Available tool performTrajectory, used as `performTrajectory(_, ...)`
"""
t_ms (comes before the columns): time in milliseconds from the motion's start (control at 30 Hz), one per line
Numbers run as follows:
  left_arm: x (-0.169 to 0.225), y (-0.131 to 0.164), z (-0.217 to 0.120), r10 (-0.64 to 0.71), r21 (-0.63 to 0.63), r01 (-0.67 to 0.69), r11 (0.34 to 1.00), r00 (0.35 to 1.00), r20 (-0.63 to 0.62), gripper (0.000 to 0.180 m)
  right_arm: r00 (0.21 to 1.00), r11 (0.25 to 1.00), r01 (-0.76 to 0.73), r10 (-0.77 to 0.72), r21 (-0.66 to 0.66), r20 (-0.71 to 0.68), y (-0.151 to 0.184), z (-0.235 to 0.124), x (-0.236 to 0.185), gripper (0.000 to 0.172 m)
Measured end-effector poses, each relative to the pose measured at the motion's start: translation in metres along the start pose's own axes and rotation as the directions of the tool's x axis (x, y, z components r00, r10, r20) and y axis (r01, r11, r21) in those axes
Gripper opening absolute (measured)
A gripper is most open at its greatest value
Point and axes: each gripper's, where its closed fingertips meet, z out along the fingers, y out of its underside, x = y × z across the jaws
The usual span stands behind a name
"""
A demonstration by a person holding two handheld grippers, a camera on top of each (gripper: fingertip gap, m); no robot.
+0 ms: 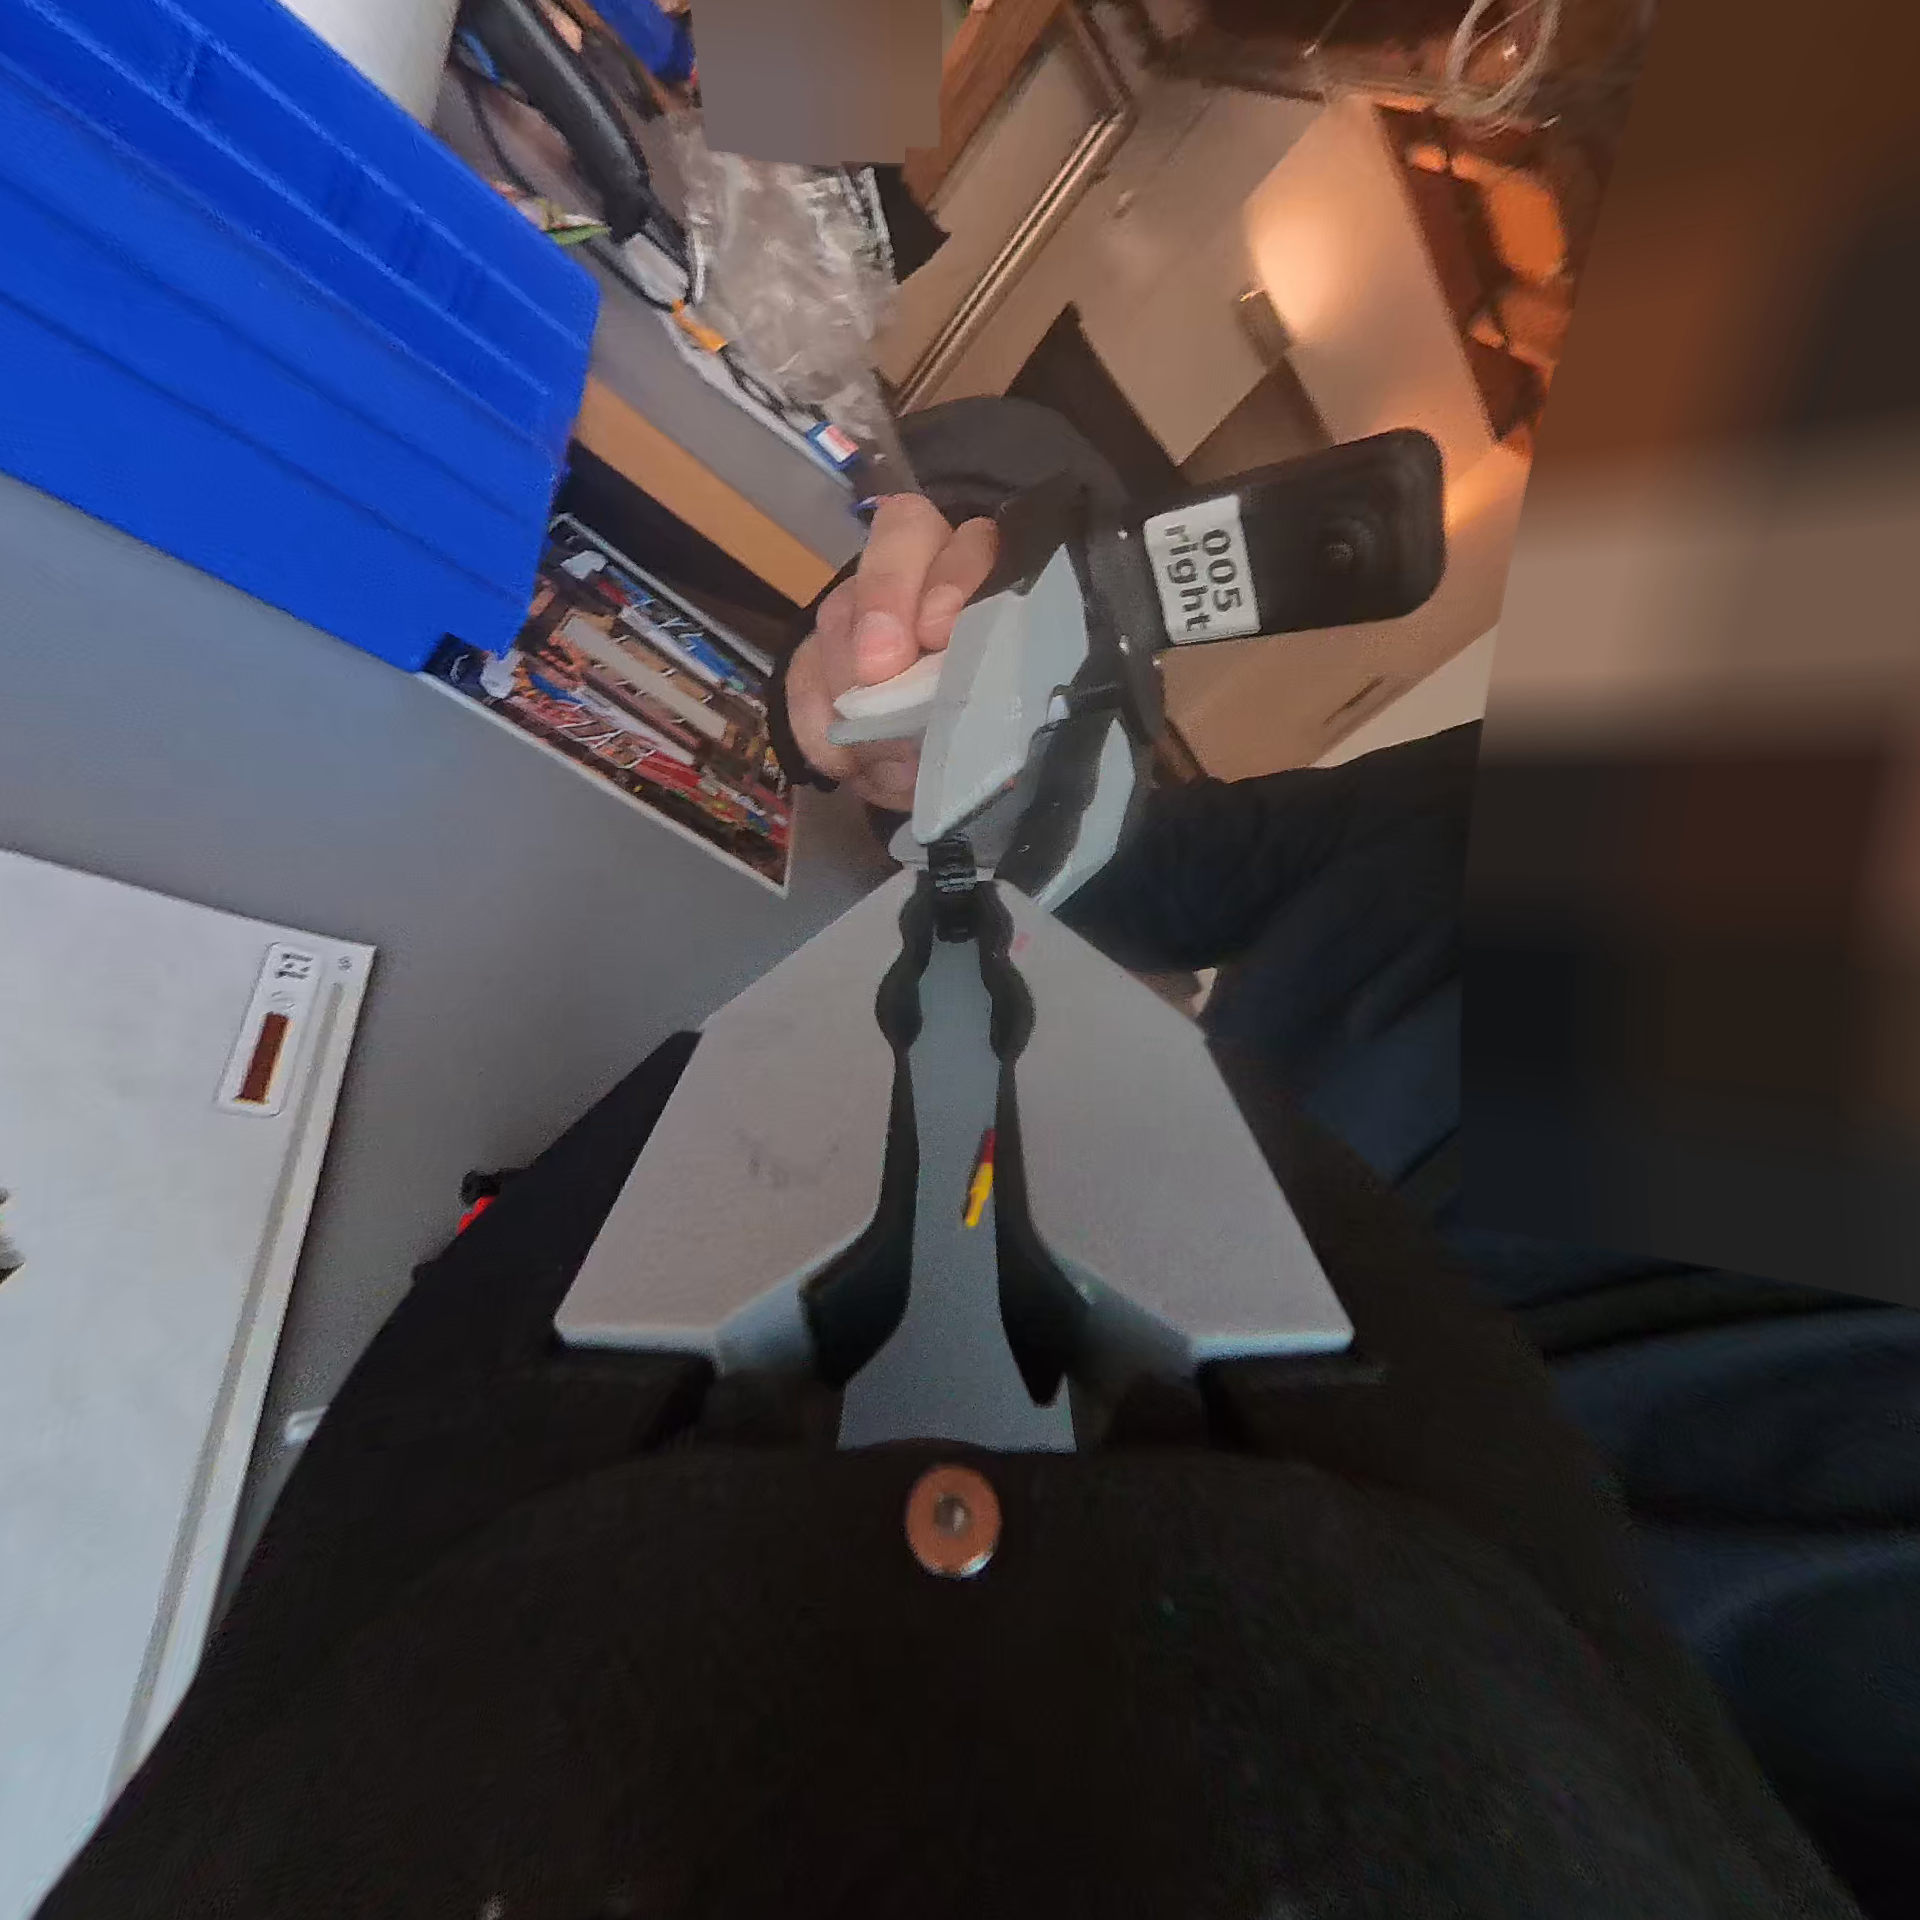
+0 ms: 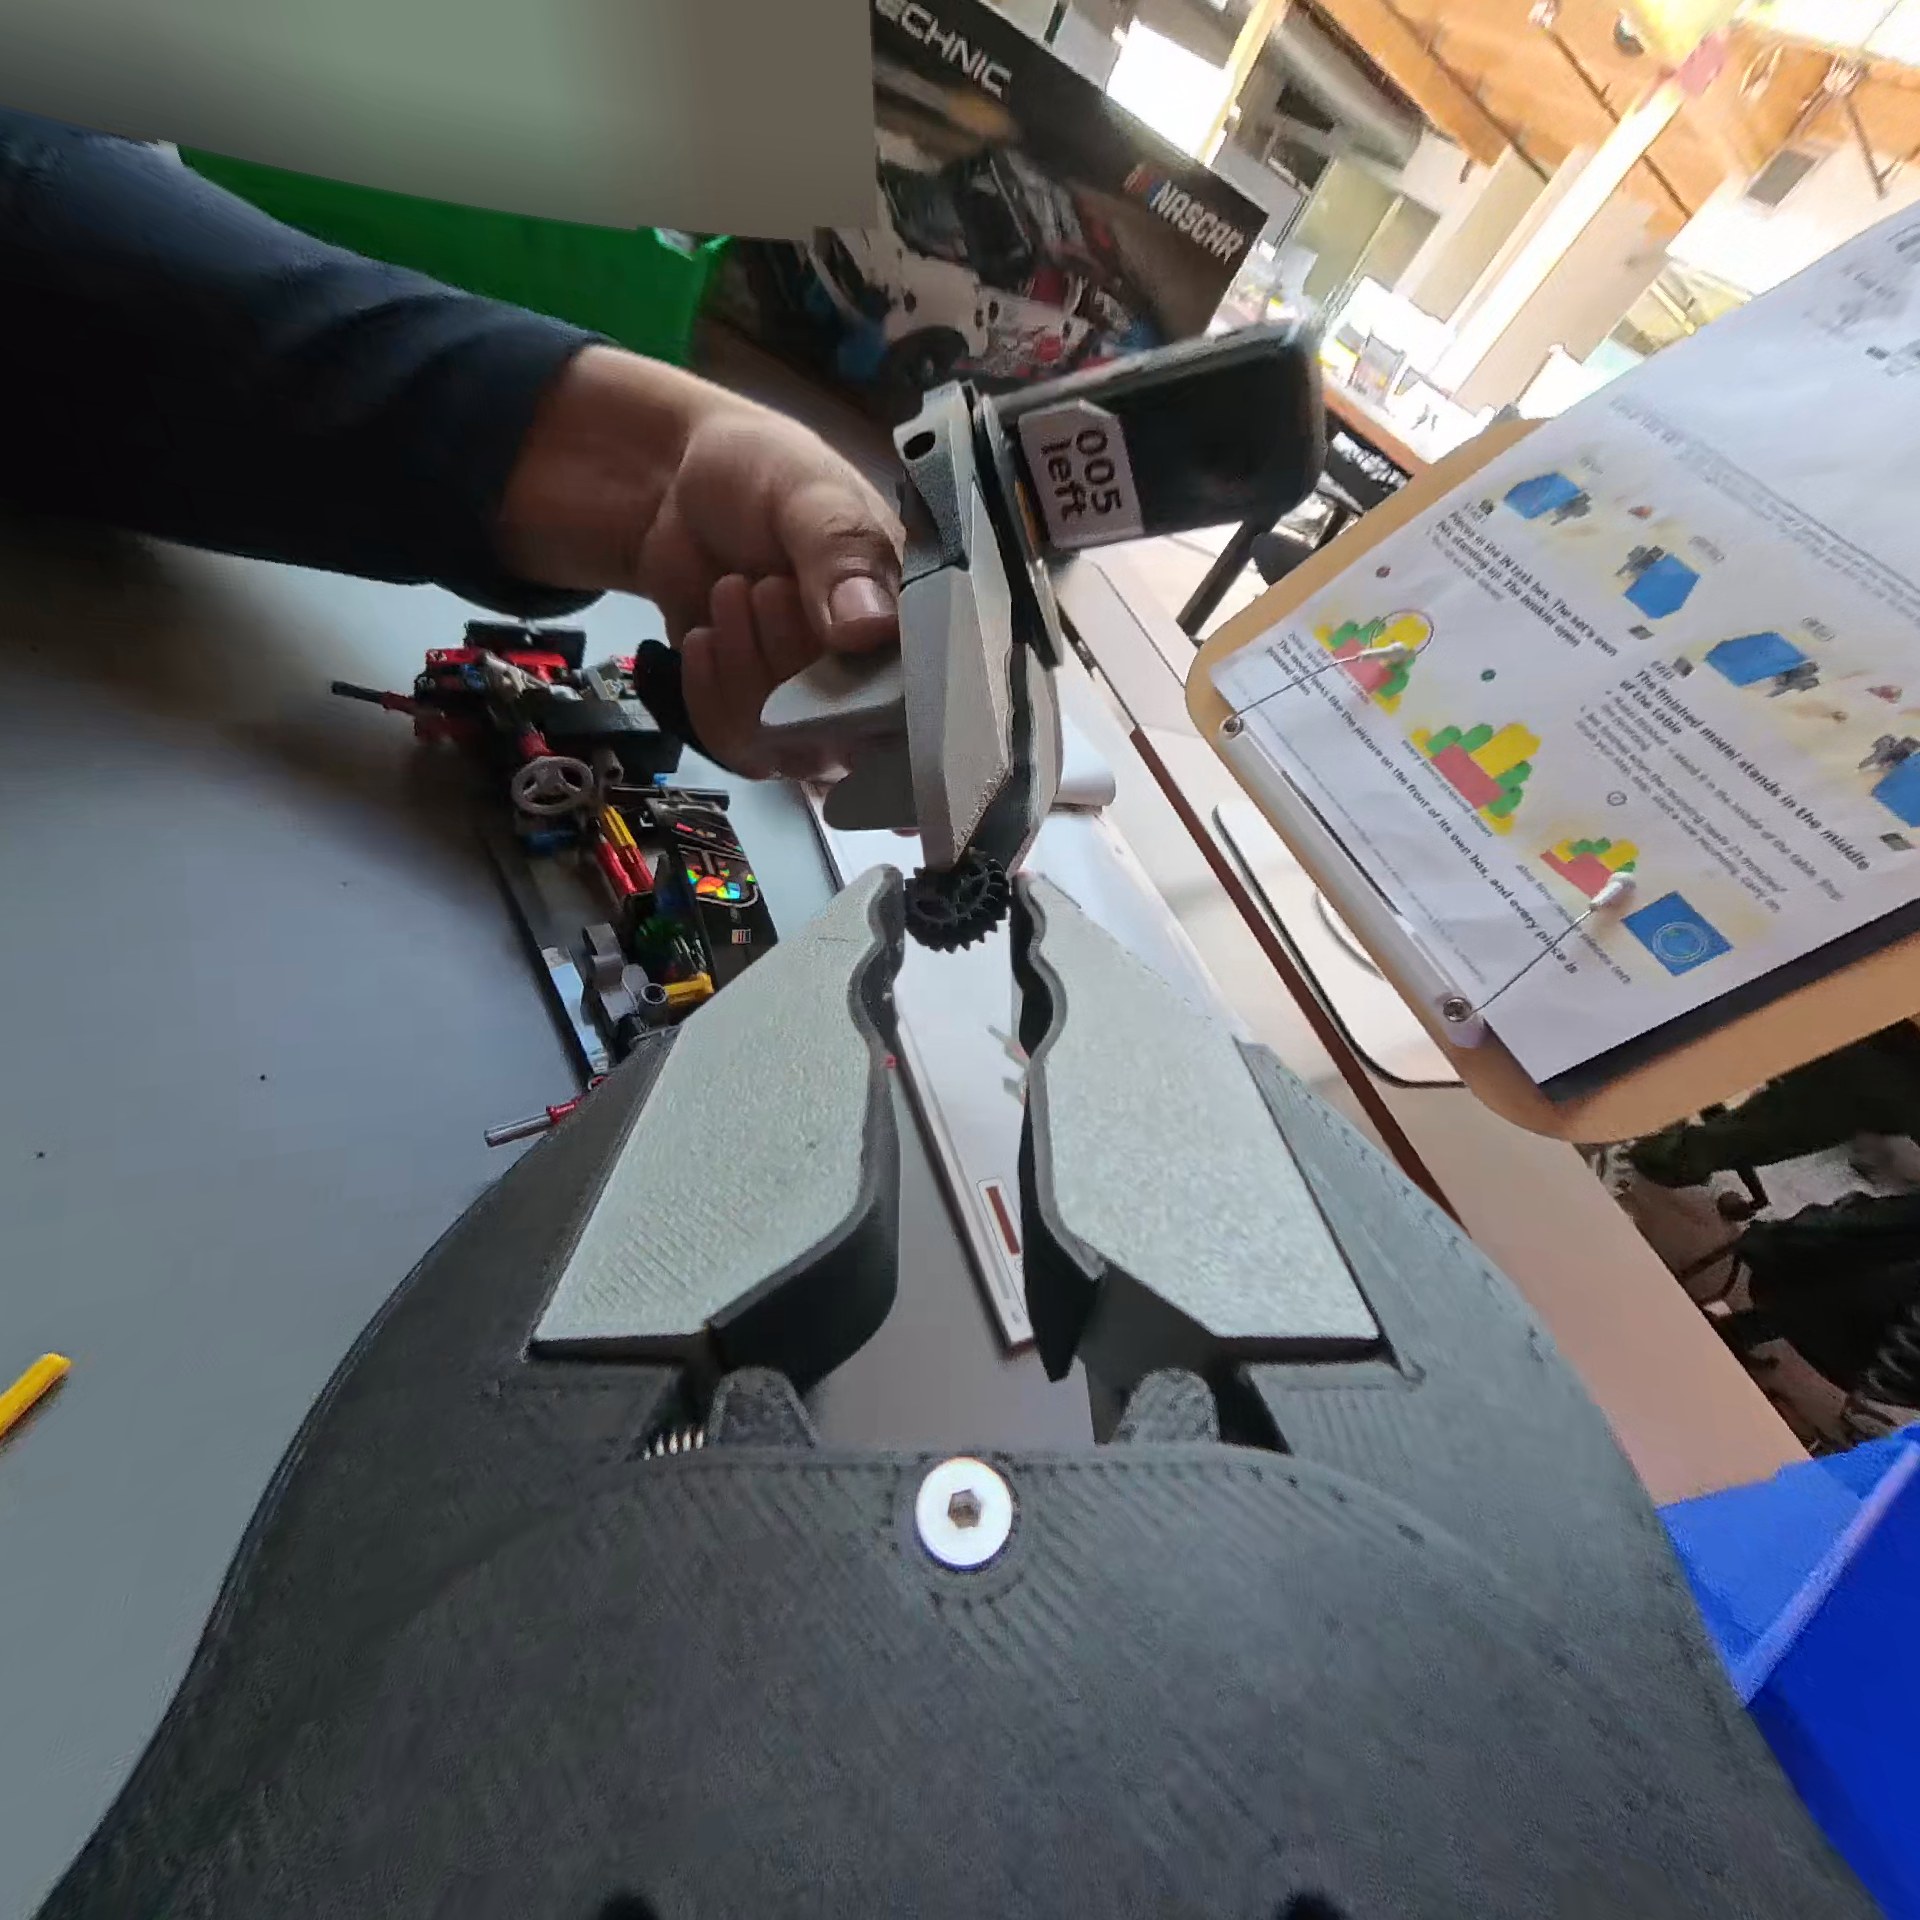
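Black body: the black printed body of the right gripper (image 2: 956, 914) filled the lower half of its own view, with two grey fingers (image 2: 758, 1122) reaching forward above the grey table (image 2: 208, 935).
Gear: a small black toothed plastic gear (image 2: 954, 912) was held in the air above the table, at the tips of both grippers at once.
Right fingers: they stood a little apart, one on each side of the gear's rim. The pad on the view's left pressed on the teeth. The other pad lay tight against them, so they appeared clamped across its width.
Left gripper (image 1: 951, 904): its fingers were almost together and pinched the gear by its two flat faces, so the gear showed edge-on in this view.
Relation: the two pairs of fingers met nose to nose and roughly at right angles. The gear's axle line ran across the left fingers and along the gap of the right ones. Neither gripper was the nearer.
Poses: the left hand (image 2: 727, 561) held its gripper tipped steeply down onto the gear. The right hand (image 1: 883, 623) aimed its own back at it from the far side.
Near: a partly built red, black and grey brick model (image 2: 582, 748) lay on the table well apart, towards its far edge. A yellow stick (image 2: 31, 1387) lay at the near edge. A blue plastic bin (image 1: 260, 312) stood off to one side.
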Motion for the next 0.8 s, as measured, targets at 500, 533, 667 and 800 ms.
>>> performTrajectory(500, -0.004, -0.008, 0.006, -0.141, 0.092, 0.147, 0.985, 0.988, -0.064, 0.004, 0.957, 0.963, 0.250, -0.261, -0.097, -0.124, 0.002, -0.008, 0.008, 0.020)
performTrajectory(533, -0.006, -0.006, 0.007, -0.140, 0.085, 0.144, 0.986, 0.989, -0.052, 0.004, 0.958, 0.962, 0.253, -0.265, -0.105, -0.114, 0.004, -0.008, 0.008, 0.020)
performTrajectory(667, -0.007, -0.002, 0.010, -0.149, 0.064, 0.151, 0.986, 0.988, -0.043, 0.005, 0.961, 0.960, 0.260, -0.267, -0.104, -0.067, 0.009, -0.008, 0.003, 0.019)
performTrajectory(800, -0.008, 0.002, 0.011, -0.161, 0.046, 0.164, 0.985, 0.986, -0.044, 0.005, 0.972, 0.969, 0.228, -0.232, -0.094, -0.031, 0.011, -0.009, -0.001, 0.018)
